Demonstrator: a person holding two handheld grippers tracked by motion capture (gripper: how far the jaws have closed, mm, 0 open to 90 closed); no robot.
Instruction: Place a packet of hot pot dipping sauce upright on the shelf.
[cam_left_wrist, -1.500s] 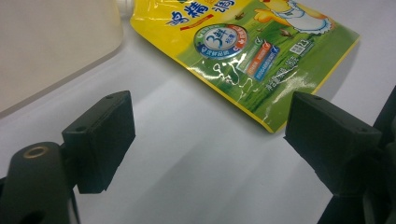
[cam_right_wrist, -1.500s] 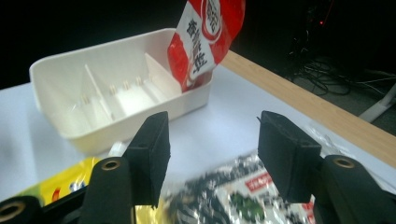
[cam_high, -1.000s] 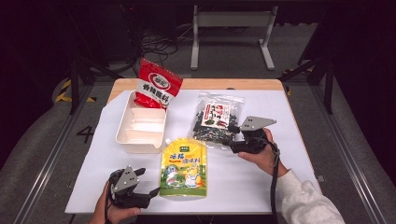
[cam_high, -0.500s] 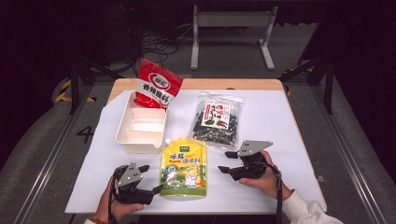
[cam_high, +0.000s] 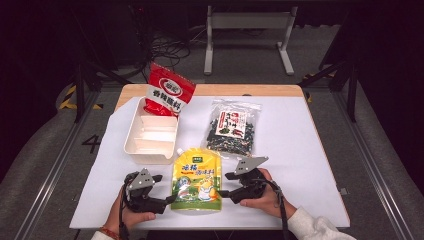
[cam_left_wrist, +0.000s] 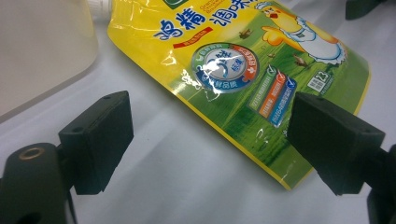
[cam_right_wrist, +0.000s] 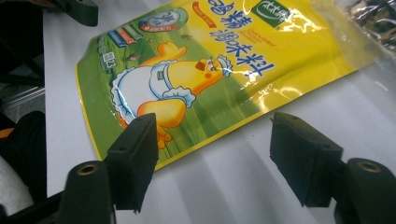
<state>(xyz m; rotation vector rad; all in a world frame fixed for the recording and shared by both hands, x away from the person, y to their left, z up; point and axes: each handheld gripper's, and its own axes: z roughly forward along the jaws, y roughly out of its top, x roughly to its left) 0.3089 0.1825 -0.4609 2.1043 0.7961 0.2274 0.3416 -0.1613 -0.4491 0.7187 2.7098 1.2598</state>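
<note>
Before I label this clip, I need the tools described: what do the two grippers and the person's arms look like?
Both the left gripper and the right gripper are black, each topped by a grey three-cornered plate, with blocky black jaws. A black cable trails from the right one. The right arm wears a white sleeve; the left wrist a red band.

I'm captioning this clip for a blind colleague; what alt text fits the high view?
Two hand-held grippers, the left gripper and the right gripper, flank a yellow pouch lying flat on a white table, jaws open. Behind it sit a white divided tray, a red packet and a clear bag.
</note>
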